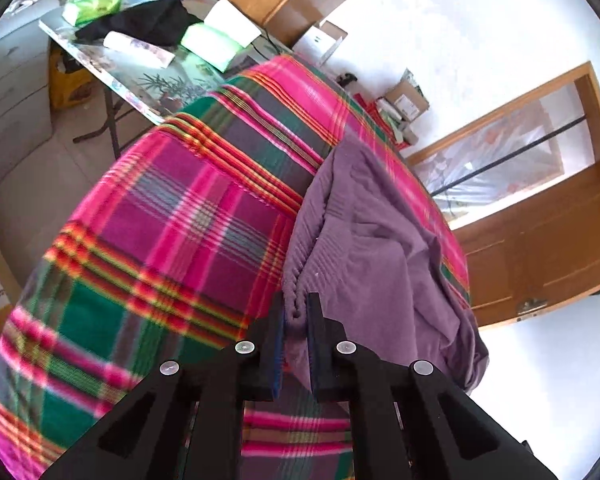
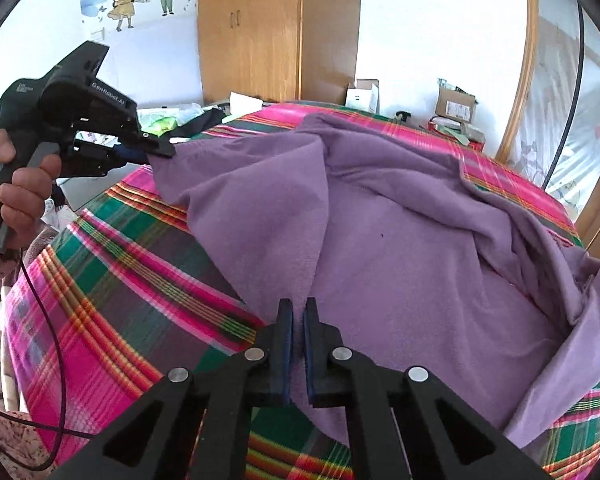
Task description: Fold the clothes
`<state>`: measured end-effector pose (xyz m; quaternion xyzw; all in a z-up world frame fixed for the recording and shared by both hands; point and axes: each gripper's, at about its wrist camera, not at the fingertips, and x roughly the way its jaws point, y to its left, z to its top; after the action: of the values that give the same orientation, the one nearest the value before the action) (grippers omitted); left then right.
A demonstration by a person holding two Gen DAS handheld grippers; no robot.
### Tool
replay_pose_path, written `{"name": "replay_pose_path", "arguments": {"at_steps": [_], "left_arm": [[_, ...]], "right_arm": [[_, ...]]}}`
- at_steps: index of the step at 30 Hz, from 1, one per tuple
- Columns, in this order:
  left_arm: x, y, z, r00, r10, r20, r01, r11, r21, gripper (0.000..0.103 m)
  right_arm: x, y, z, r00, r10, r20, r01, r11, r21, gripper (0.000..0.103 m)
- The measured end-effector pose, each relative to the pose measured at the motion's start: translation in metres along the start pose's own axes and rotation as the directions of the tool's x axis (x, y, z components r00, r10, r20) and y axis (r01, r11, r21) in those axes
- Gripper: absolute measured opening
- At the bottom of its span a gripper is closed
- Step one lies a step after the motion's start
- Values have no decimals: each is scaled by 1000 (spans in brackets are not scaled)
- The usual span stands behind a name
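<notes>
Where pinched — rumpled purple garment (image 2: 400, 240)

Both wrist views look closely along their fingers, sharing the purple garment (image 1: 380, 240).

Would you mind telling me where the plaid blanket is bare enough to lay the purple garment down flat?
The widest bare patch of plaid blanket lies beside the purple garment, below the left tool. A thin strip runs along the far edge. The side table is crowded with packets and dark cloth.
</notes>
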<state>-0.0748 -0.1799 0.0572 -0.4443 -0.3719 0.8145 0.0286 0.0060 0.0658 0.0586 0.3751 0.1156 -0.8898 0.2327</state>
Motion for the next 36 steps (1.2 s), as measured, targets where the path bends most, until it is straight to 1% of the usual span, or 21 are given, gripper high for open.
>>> {"name": "replay_pose_path", "arguments": {"at_steps": [4,8,14,16,21,24,27,29,31,33,35,36], "left_arm": [[-14,7,-11,1000,2,10,-2,1000,-5,10],[-25,19,-23,1000,-1,12,1,1000,-18,10],[-42,42,-45,1000,-10,4,11,999,-51,10],[-49,45,-54,1000,-14,9,15,999,-48,10],[-63,58,-75,1000,-22,21,24,998,-50,10],[-62,68,-83,1000,-14,10,14,998,-66,10],[-57,73,-88,1000,5,0,-5,997,-72,10],[-56,75,-88,1000,6,0,-6,998,-66,10],[-55,76,-87,1000,12,-2,-12,998,-56,11],[-55,75,-89,1000,26,3,-26,999,-34,11],[-54,76,-91,998,54,6,-54,998,-15,16],[-53,76,-92,998,68,5,-68,998,-5,16]], "right_arm": [[-13,5,-3,1000,29,1,-29,999,-14,5],[-25,10,-10,1000,28,-3,-28,999,-43,5],[-41,18,-24,998,60,-22,-61,996,-68,5],[-45,22,-27,998,61,-30,-64,994,-84,5],[-55,25,-35,992,110,-58,-115,989,-94,5],[-52,26,-41,989,117,-85,-126,987,-100,5],[-39,31,-45,986,102,-136,-117,987,-112,6],[-33,32,-46,980,99,-172,-122,984,-130,9],[-34,32,-41,976,108,-188,-138,979,-152,9],[-38,31,-30,968,155,-195,-187,970,-156,9],[-40,26,-13,960,205,-192,-232,964,-132,12],[-38,25,-5,958,213,-194,-238,964,-117,13]]}}
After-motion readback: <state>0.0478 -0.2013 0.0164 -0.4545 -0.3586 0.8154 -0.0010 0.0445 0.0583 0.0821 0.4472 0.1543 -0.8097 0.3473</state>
